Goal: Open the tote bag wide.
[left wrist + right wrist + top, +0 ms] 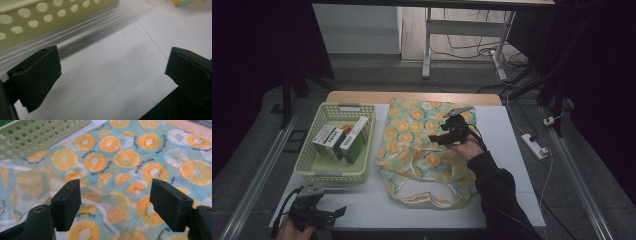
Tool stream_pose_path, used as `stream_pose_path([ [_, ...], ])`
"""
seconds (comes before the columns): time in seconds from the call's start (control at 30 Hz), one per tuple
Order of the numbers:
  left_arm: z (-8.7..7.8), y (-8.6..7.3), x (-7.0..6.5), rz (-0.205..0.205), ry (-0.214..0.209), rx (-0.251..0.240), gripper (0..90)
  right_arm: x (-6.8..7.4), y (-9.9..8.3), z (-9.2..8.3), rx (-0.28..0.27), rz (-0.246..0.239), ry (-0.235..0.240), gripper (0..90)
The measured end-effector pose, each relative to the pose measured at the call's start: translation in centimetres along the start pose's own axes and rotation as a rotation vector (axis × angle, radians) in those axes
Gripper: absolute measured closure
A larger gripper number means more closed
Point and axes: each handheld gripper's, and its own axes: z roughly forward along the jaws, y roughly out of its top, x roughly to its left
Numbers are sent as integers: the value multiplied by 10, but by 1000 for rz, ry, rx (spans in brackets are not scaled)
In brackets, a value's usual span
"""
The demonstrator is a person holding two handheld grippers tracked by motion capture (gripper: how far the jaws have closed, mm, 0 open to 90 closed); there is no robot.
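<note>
black hand-held gripper [438,138], dark sleeve [497,192], trailing cable [478,136]

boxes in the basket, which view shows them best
The high view: it looks down into the basket, where the green and white boxes lean together. The left gripper view catches just the basket's holed wall, the right gripper view a holed corner with green glimpsed behind the holes.

We see the high view as dim, with dark corners and a brighter floor far behind the bench [512,150]. Up close the pictures are brighter but soft, and the basket [37,17] throws a gray shadow on the white bench.
</note>
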Motion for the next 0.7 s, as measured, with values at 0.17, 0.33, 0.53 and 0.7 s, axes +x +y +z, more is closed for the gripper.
stream_pose_path([
  [0.17, 0, 0, 0, -1, 1, 0, 1, 18, -10, -9, 9, -9, 25, 157],
  [0.33, 0, 0, 0, 0, 1, -1, 0, 38, -20, -11, 57, -34, 45, 79],
  [0.53, 0, 0, 0, 0, -1, -2, 0, 57, -36, -9, 125, -58, 69, 9],
  [0.7, 0, 0, 0, 0, -1, -2, 0, 68, -48, -6, 139, -83, 77, 66],
])
